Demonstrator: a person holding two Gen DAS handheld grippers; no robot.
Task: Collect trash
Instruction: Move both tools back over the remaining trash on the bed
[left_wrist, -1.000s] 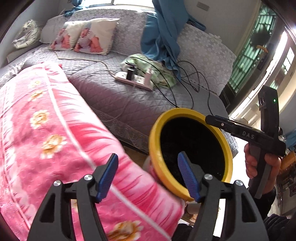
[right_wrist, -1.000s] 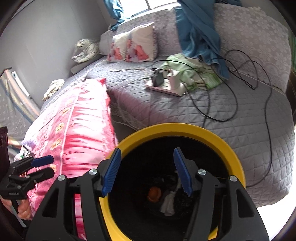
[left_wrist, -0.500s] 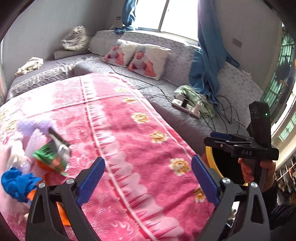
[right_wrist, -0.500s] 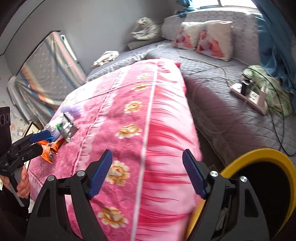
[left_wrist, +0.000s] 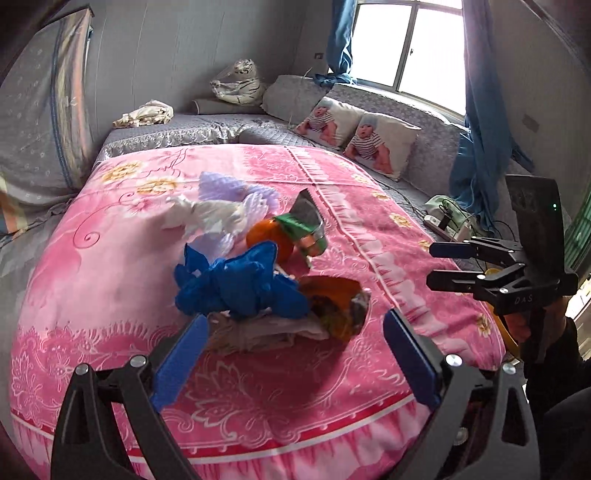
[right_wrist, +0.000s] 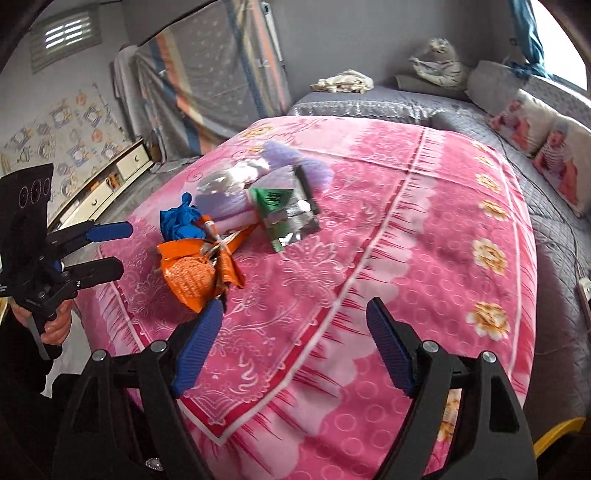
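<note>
A heap of trash lies on the pink flowered blanket (left_wrist: 110, 280): a crumpled blue glove (left_wrist: 240, 284), an orange snack wrapper (left_wrist: 336, 306), a green and silver wrapper (left_wrist: 306, 229), an orange fruit (left_wrist: 269, 236), white tissue (left_wrist: 210, 218) and purple foam netting (left_wrist: 236, 188). My left gripper (left_wrist: 295, 321) hangs open just short of the heap, with nothing between its fingers. My right gripper (right_wrist: 295, 306) is open over bare blanket, to the right of the orange wrapper (right_wrist: 192, 273) and blue glove (right_wrist: 181, 221). Each gripper shows in the other's view: the right gripper (left_wrist: 437, 265), the left gripper (right_wrist: 122, 248).
A yellow bin rim (right_wrist: 557, 432) peeks in at the lower right, off the blanket's edge. Grey quilted seating (left_wrist: 229, 125) with baby-print pillows (left_wrist: 384, 144) runs behind. A power strip with cables (left_wrist: 447, 225) lies to the right. A drawer cabinet (right_wrist: 110, 184) stands on the left.
Both views have swung away from the yellow bin, across the pink blanket, to the trash heap. Both grippers' jaws have opened wider.
</note>
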